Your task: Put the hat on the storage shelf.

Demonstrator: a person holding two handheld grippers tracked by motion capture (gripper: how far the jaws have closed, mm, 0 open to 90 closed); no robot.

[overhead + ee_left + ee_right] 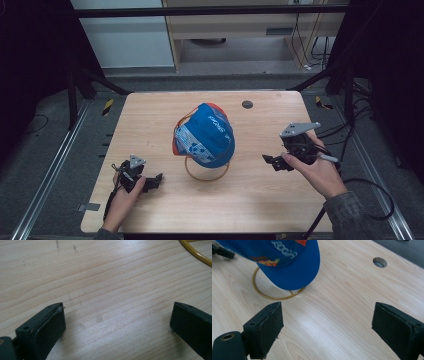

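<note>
A blue cap (207,134) with white and orange print sits on a gold wire stand, whose ring base (206,175) lies on the wooden table (150,115). My left gripper (154,181) rests near the front left, pointing toward the stand, open. In the left gripper view my left gripper (117,322) has bare wood between its jaws, with the ring base (197,253) at the top right. My right gripper (272,162) is to the right of the cap, open. In the right gripper view my right gripper (327,325) faces the cap (287,262) and ring base (269,296), apart from both.
A round grommet hole (247,104) sits at the table's back, also in the right gripper view as the hole (379,262). Dark frame posts flank the table, and cables (370,187) trail off its right side. Metal rails run along the floor on both sides.
</note>
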